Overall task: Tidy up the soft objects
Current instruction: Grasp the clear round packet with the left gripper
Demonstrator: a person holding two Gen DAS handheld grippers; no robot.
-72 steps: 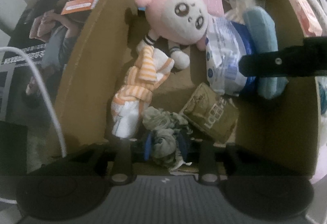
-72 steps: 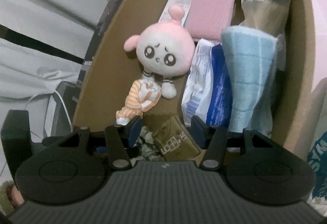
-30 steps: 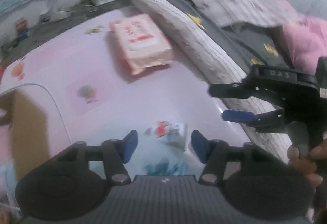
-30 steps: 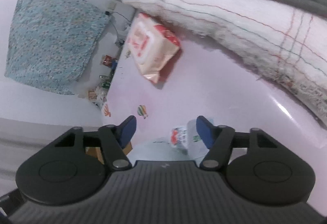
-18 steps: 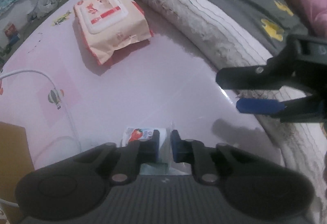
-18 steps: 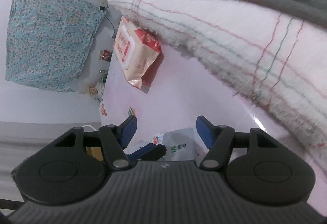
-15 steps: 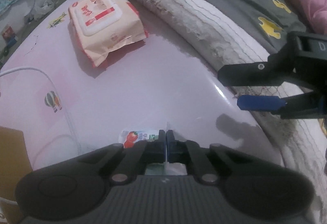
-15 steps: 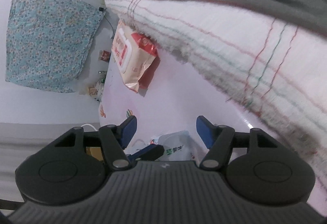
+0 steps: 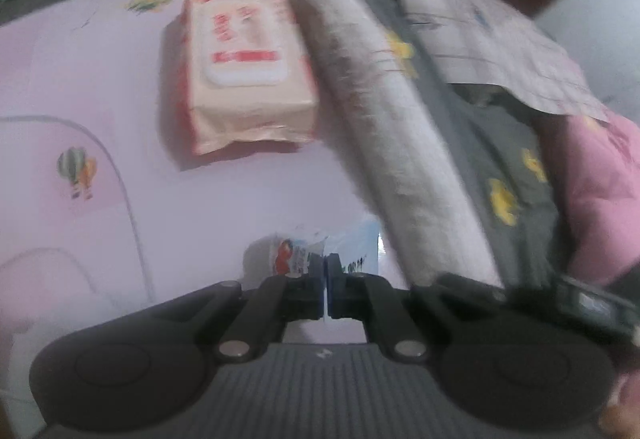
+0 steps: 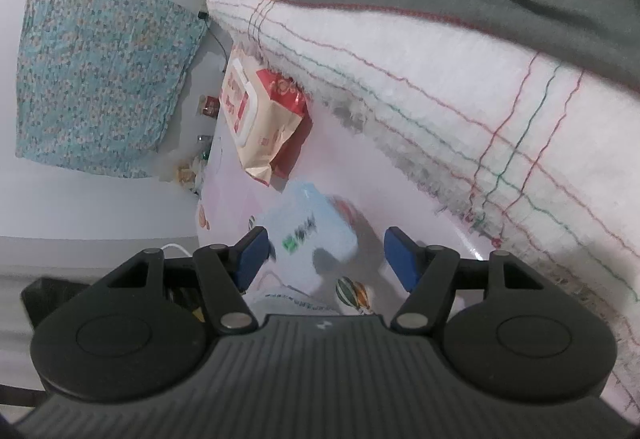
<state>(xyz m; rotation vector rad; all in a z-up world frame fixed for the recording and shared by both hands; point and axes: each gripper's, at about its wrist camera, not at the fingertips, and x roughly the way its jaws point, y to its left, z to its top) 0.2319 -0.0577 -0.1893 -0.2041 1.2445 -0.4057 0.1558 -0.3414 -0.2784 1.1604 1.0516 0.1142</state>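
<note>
Currently, left gripper (image 9: 326, 289) clamped on thin edge of tissue packet (image 10: 310, 235), raised just above pink sheet (image 9: 224, 199) | right gripper (image 10: 324, 257) open, packet between jaws, untouched | risk: film edge slips, packet drops | long axis: runs toward wipes pack (image 9: 240, 71).

we are counting one small tissue packet (image 9: 316, 251) at six o'clock, one pink wet-wipe pack (image 9: 244, 75) at eleven, one rolled white blanket (image 9: 384, 111) at one, one grey quilt (image 9: 500, 143) at three, and two grippers, left (image 9: 326, 289) and right (image 10: 326, 253).
</note>
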